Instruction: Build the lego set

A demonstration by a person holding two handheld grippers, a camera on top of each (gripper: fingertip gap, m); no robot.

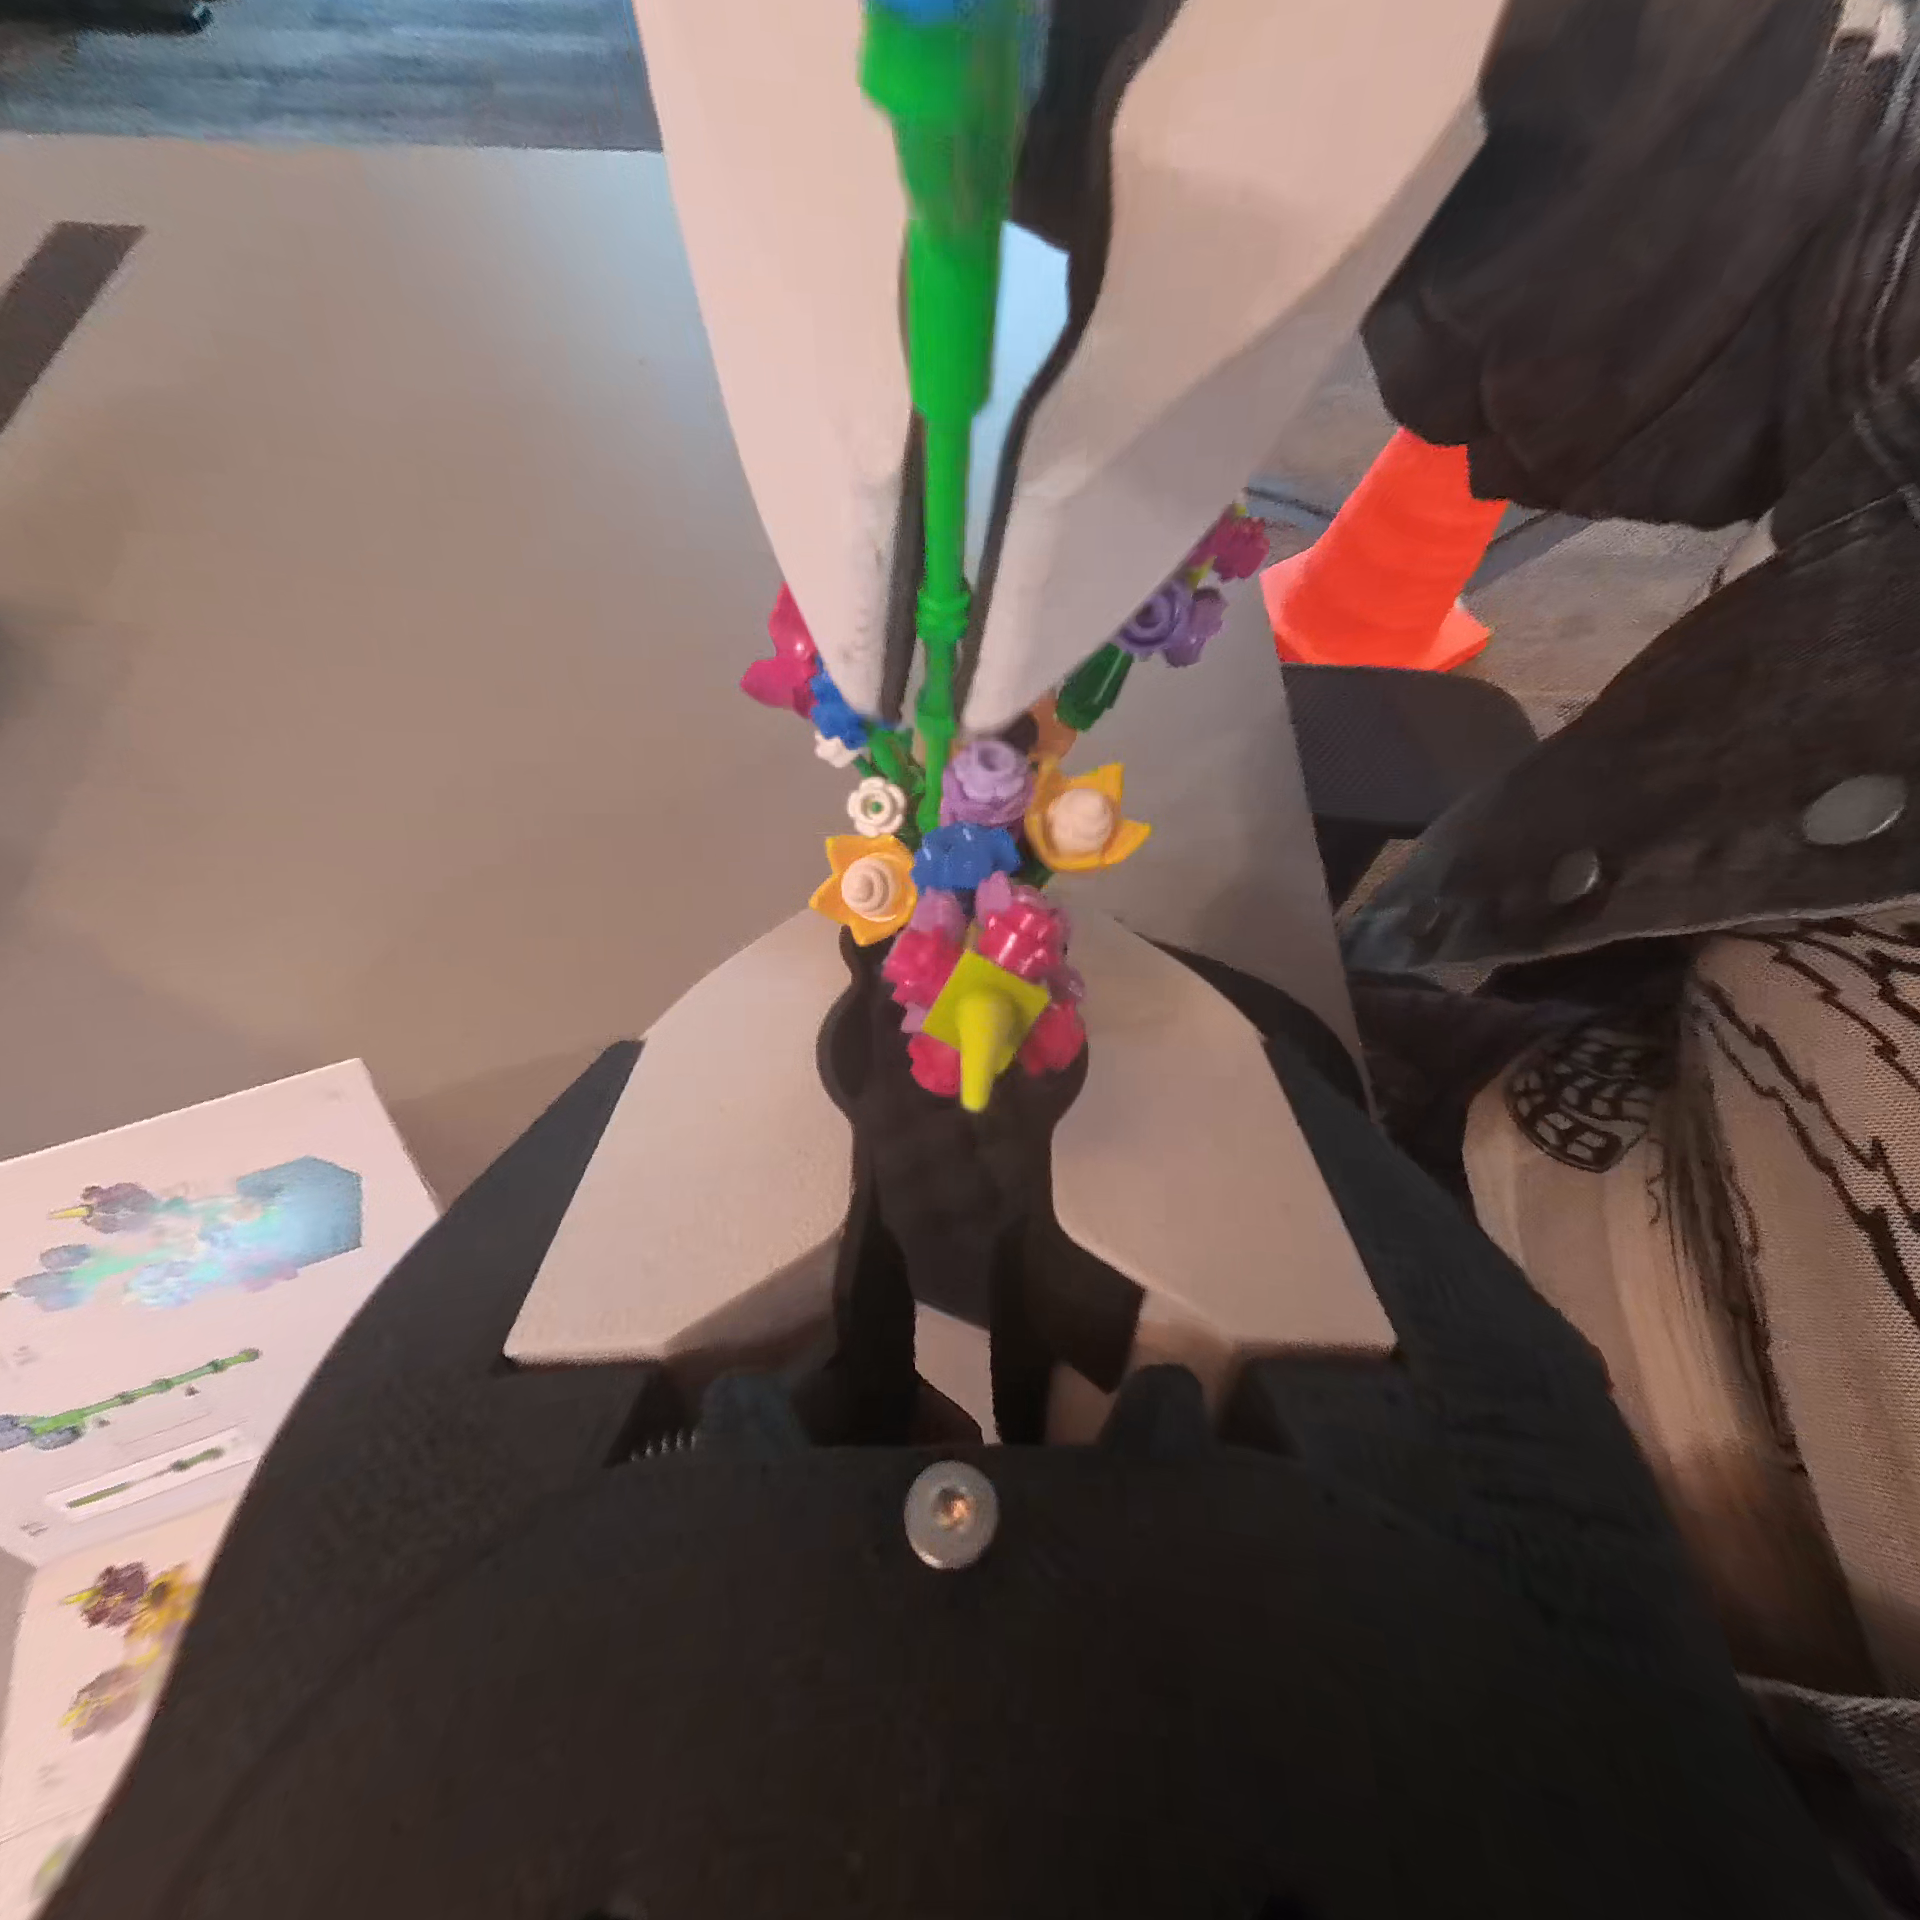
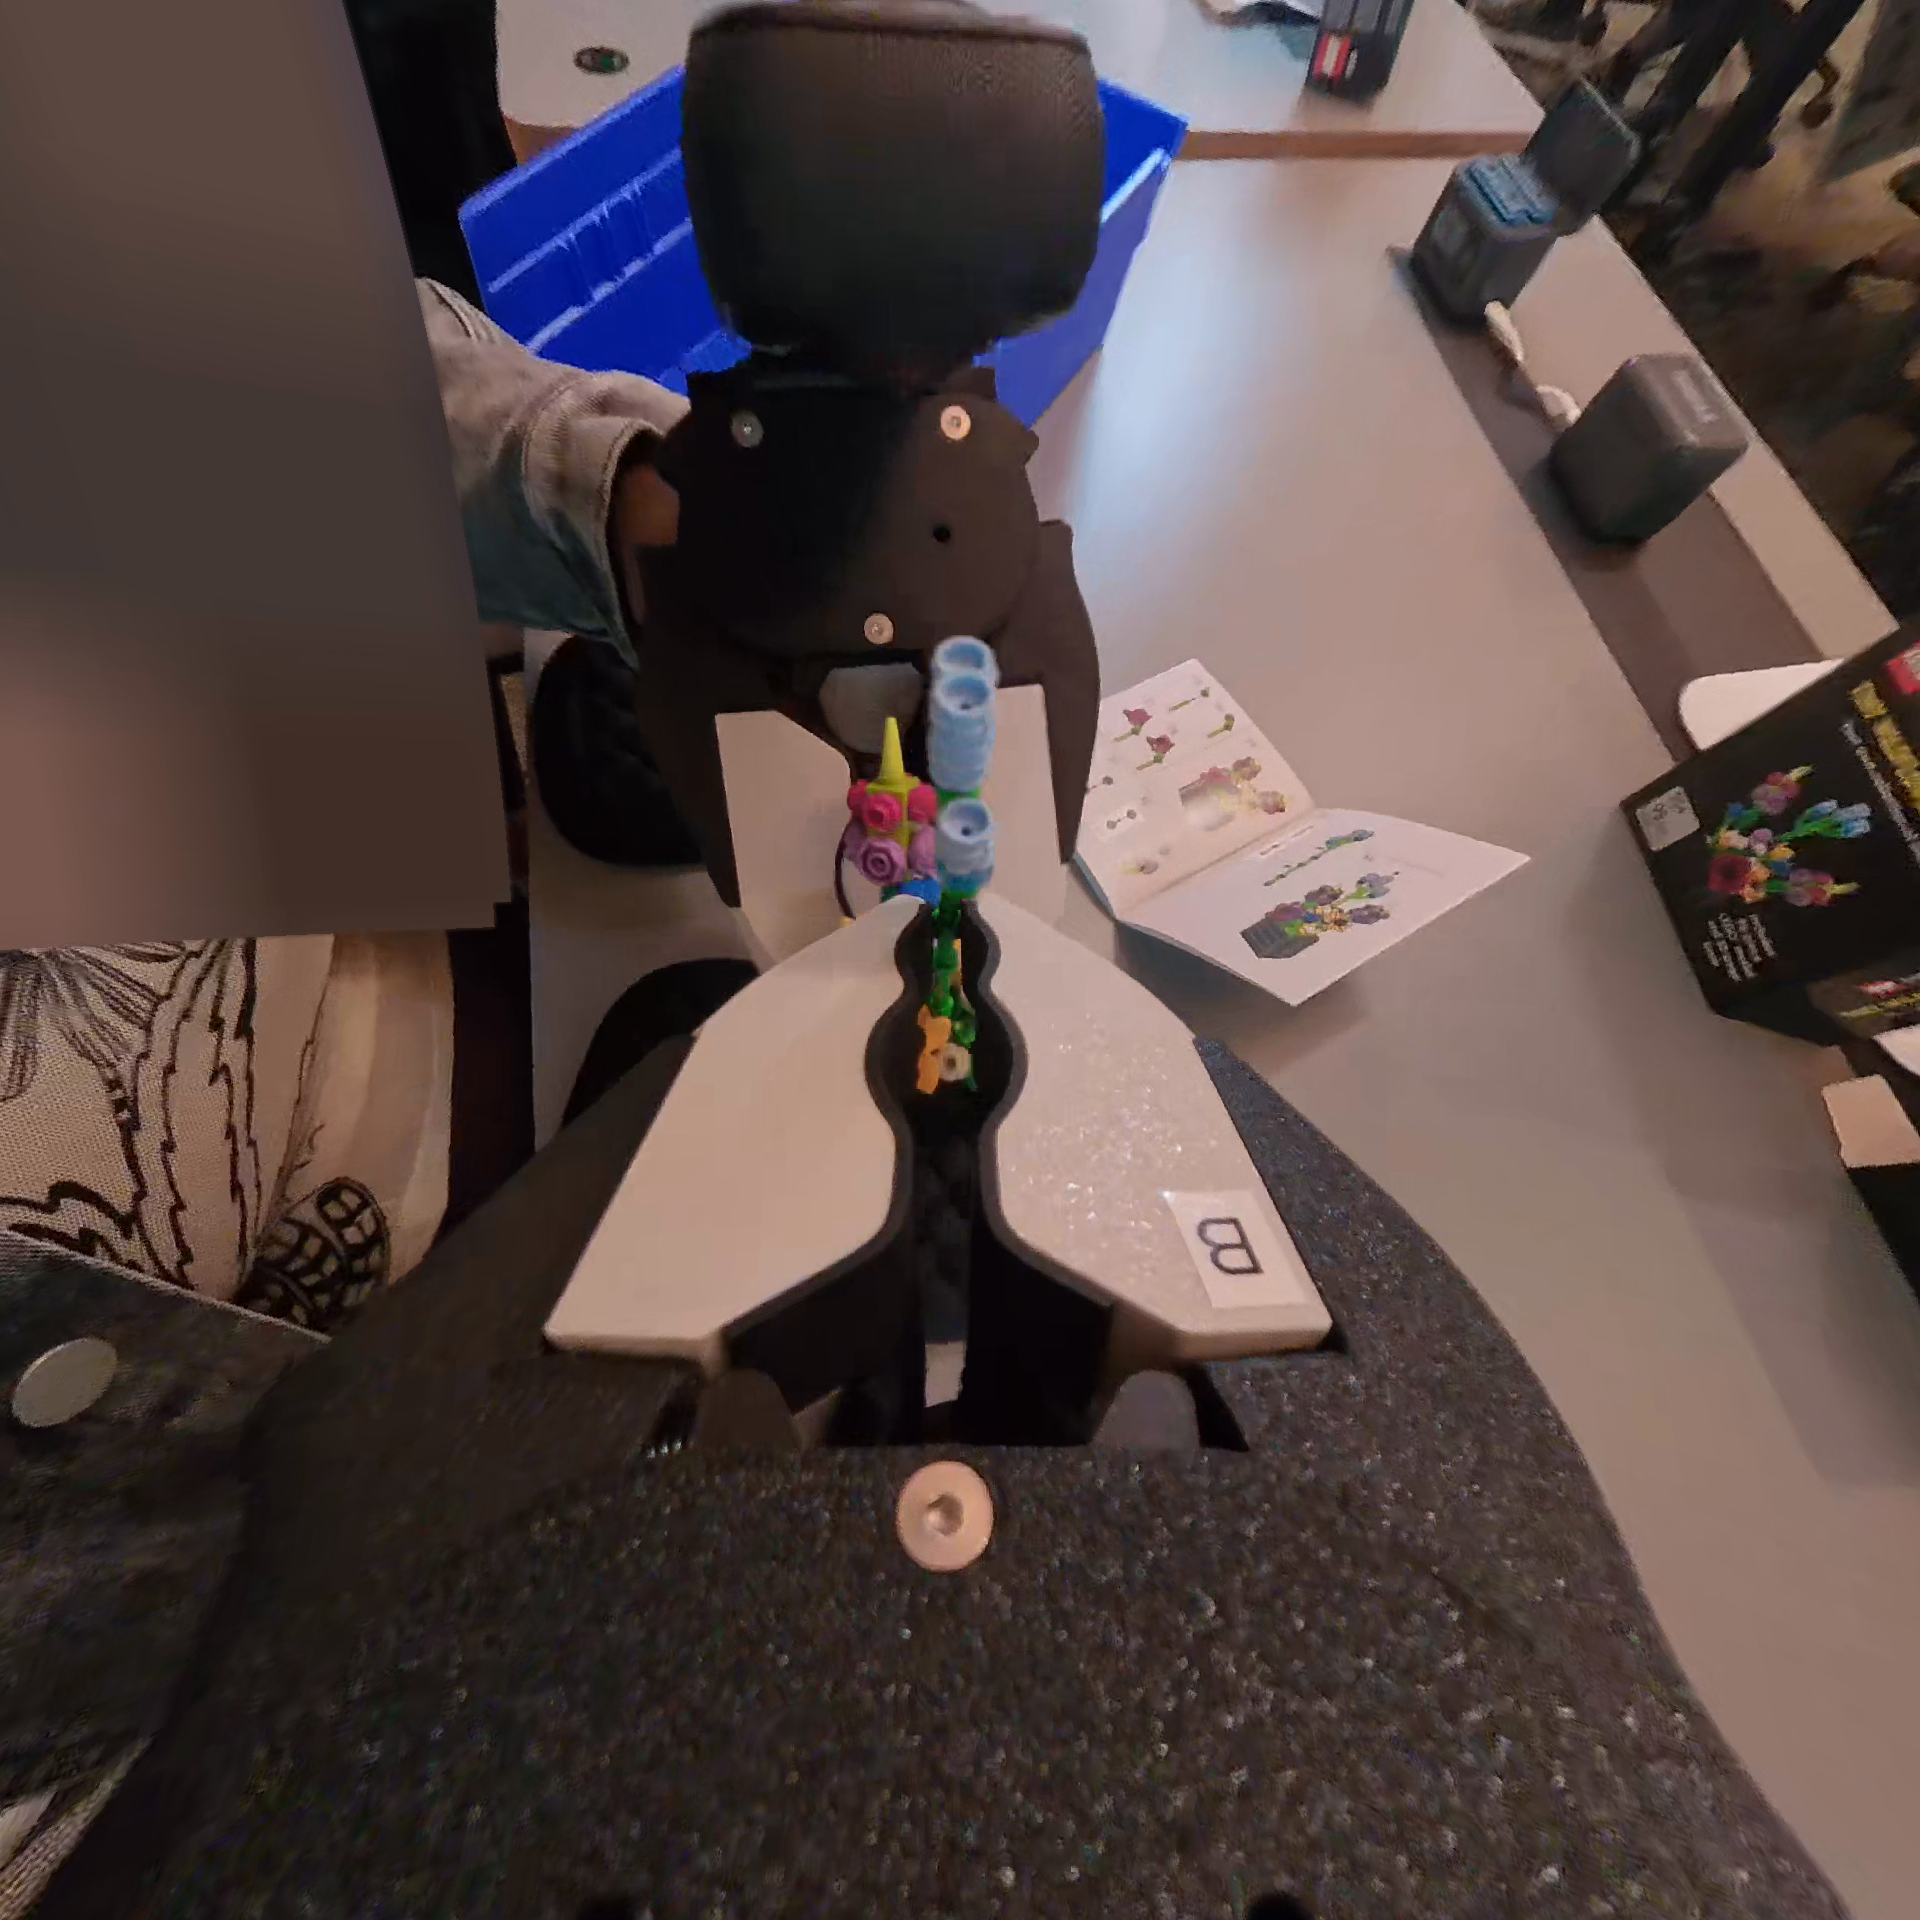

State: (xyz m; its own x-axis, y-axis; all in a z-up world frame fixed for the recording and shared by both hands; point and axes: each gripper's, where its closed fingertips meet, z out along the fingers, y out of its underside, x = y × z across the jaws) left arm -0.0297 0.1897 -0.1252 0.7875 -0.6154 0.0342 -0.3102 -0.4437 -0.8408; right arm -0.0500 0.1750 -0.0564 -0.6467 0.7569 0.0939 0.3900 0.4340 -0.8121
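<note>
A Lego flower bouquet (image 1: 971,914) with pink, purple, blue and orange blooms and a lime cone sits between my left gripper's (image 1: 966,935) white fingers, which are shut on it. My right gripper (image 2: 943,914) comes down from above and is shut on a green stem (image 1: 945,499) whose lower end meets the bouquet. The stem carries light-blue flowers (image 2: 961,727). In the right wrist view the left gripper (image 2: 894,883) faces me and holds the bouquet (image 2: 894,821) above the grey table (image 2: 1351,623). The right gripper's fingers also show in the left wrist view (image 1: 925,717). The bouquet's base is hidden.
An open instruction booklet (image 2: 1278,862) lies on the table, also in the left wrist view (image 1: 156,1299). A black Lego box (image 2: 1787,831) sits at the right edge, a blue bin (image 2: 592,249) behind. An orange cone (image 1: 1382,561) stands beyond. The person's patterned clothing is close by.
</note>
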